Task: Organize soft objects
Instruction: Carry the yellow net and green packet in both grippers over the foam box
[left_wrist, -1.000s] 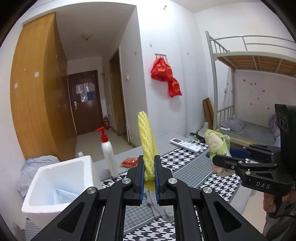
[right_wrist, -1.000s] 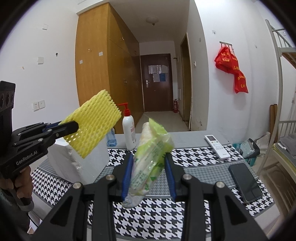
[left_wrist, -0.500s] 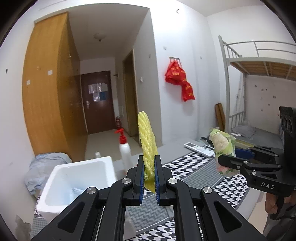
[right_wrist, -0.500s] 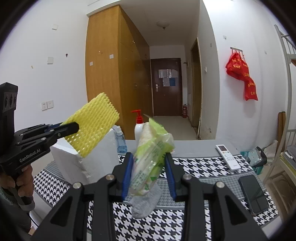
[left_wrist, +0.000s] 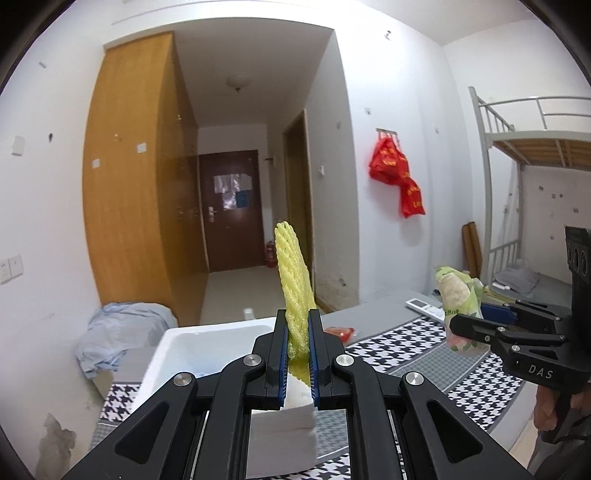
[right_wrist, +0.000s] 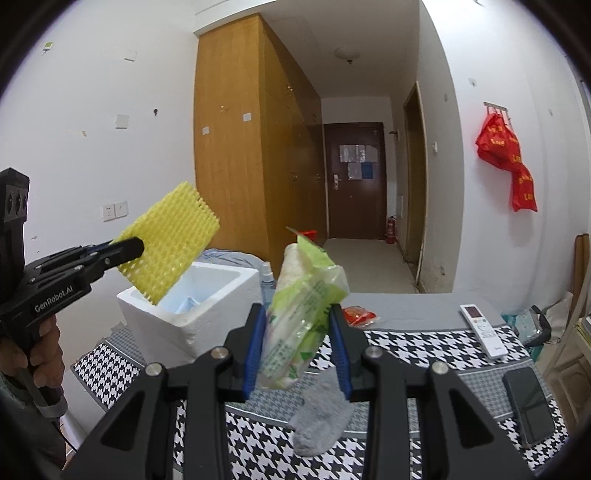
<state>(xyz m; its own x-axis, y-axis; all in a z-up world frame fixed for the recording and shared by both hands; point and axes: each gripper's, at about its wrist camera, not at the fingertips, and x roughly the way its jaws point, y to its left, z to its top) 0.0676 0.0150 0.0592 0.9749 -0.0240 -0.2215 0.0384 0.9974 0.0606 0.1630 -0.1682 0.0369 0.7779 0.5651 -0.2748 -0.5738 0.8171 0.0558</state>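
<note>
My left gripper (left_wrist: 298, 325) is shut on a yellow foam net sleeve (left_wrist: 293, 280), seen edge-on; it also shows in the right wrist view (right_wrist: 168, 245), held over the near rim of the open white foam box (right_wrist: 192, 314). My right gripper (right_wrist: 297, 332) is shut on a green and clear plastic packet (right_wrist: 301, 314), held above the checkered mat. The packet also shows in the left wrist view (left_wrist: 458, 299). A grey sock (right_wrist: 321, 417) lies on the mat below the right gripper. The foam box (left_wrist: 207, 343) sits just beyond my left gripper.
The table has a black and white houndstooth mat (right_wrist: 406, 369). On it lie a red packet (right_wrist: 356, 315), a white remote (right_wrist: 482, 328) and a dark phone (right_wrist: 528, 404). A bottle (right_wrist: 266, 282) stands behind the box. A bunk bed (left_wrist: 532, 177) stands at right.
Both grippers have moved left toward the foam box with their loads. The yellow net now hangs over the box rim. The spray bottle has gone out of sight behind the box.
</note>
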